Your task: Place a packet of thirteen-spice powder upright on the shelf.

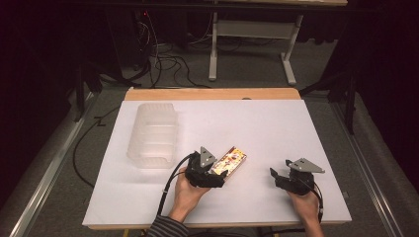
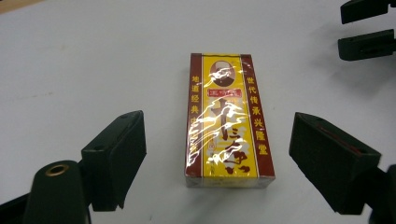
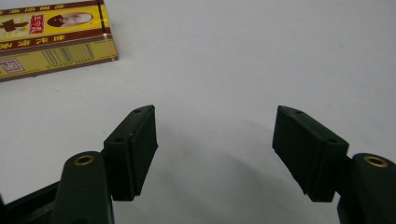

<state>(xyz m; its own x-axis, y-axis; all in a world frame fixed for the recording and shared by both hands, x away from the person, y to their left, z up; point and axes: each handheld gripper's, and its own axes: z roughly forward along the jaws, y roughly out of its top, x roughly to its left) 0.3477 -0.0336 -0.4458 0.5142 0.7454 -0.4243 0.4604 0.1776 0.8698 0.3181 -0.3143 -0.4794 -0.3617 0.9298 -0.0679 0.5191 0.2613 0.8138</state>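
The left gripper (image 2: pixel 212 163) is spread wide, one black jaw on each side of a yellow-and-maroon box (image 2: pixel 227 119), w/ gaps on both long sides; nothing is pinched yet. In the high view the left gripper (image 1: pixel 210 173) sits at the box's (image 1: pixel 231 159) near end. The box lies flat on the white table (image 1: pixel 276 128), a bit front of centre, wrapped in shiny film and printed w/ Chinese characters.

Likely trouble, as a judgement: the film looks slick, so jaws closing on the long sides could slip or skew the box. If the jaws close too high, they may catch only the top edges and the box could pivot out. If they come in off-centre, one jaw touches first and pushes the box sideways.

The right gripper (image 1: pixel 291 180) is also spread, holding nothing, resting low on the table, well apart from the box. From the right gripper view, its jaws frame bare white surface (image 3: pixel 224 60), w/ the box (image 3: pixel 51 39) off at upper left.

Room: a clear plastic bin (image 1: pixel 152 133) stands to the box's left and further back, near but not touching. The table's right half is open. The front edge is close to both hands.
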